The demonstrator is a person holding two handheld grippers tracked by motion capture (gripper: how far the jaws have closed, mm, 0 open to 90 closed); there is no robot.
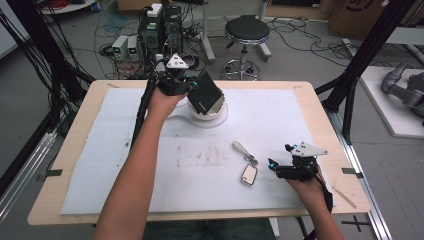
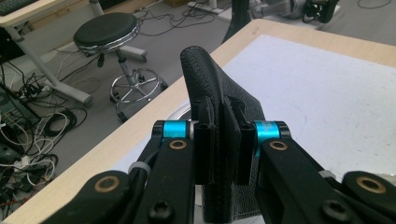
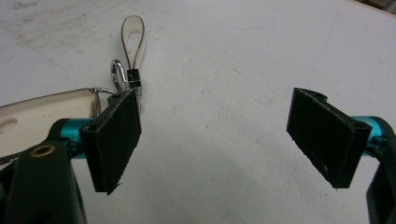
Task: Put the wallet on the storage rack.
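My left tongs (image 2: 225, 142) pinch a pebbled black leather pouch (image 2: 210, 84) at upper centre, while my right tongs (image 3: 215, 140) gape beside a glossy cream key fob (image 3: 42, 114).

Even, fairly bright overhead light; soft, short shadows under the arms on the white mat (image 1: 280, 115); all three pictures slightly soft and grainy; in the right gripper view the near jaws look blurred, the mat duller and greyish; no strong glare.

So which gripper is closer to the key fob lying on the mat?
Right. The right gripper sits open just beside the key fob, while the left gripper is across the mat, clamped on a black wallet.
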